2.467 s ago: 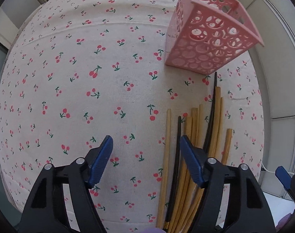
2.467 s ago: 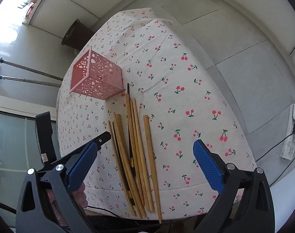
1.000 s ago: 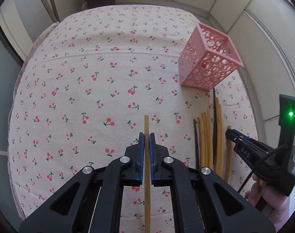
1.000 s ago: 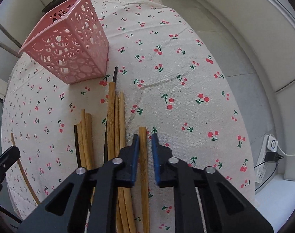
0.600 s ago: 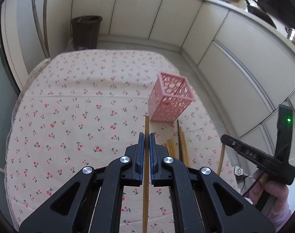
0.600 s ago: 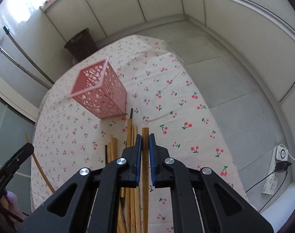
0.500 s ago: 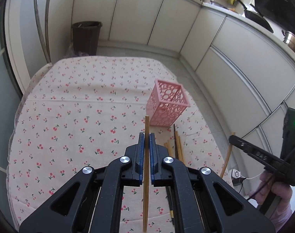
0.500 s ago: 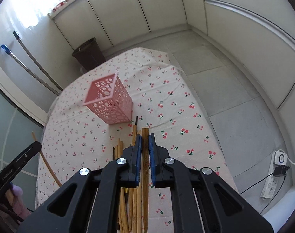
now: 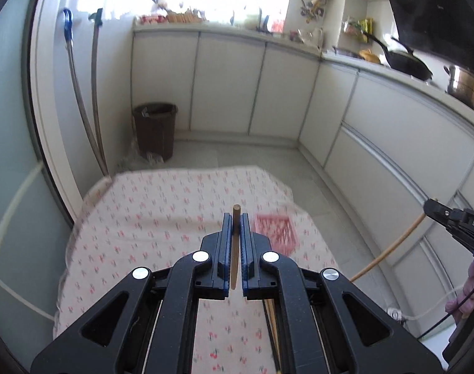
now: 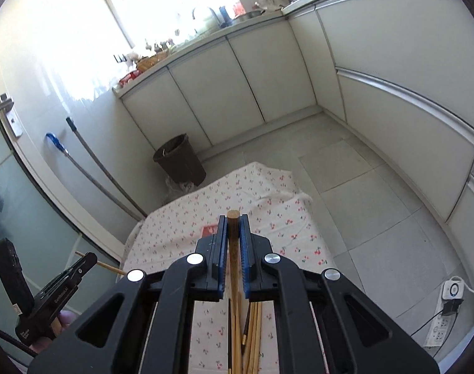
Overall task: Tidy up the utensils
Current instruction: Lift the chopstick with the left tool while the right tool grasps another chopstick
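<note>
My left gripper [image 9: 236, 218] is shut on a thin wooden chopstick [image 9: 235, 249], held high above the cherry-print table [image 9: 162, 218]. My right gripper [image 10: 234, 218] is shut on a thicker wooden chopstick [image 10: 233, 249], also raised high. The pink perforated basket [image 9: 276, 232] stands on the cloth, blurred, just right of the left gripper's tips; in the right wrist view only a corner of the basket [image 10: 209, 229] shows beside the jaws. Several loose chopsticks [image 10: 252, 327] lie on the cloth below the right gripper. The right gripper also shows in the left wrist view [image 9: 455, 221], the left one in the right wrist view [image 10: 62, 277].
A dark waste bin [image 9: 156, 131] stands on the floor beyond the table's far edge. White kitchen cabinets [image 9: 268, 93] line the back and right. Mop handles [image 9: 84, 93] lean at the left wall. A power strip [image 10: 449, 311] with cable lies on the floor right.
Both grippers have risen and tilted up with their chopsticks, so the table and basket look smaller and lower. Before that, each had shut on a chopstick from the pile.
</note>
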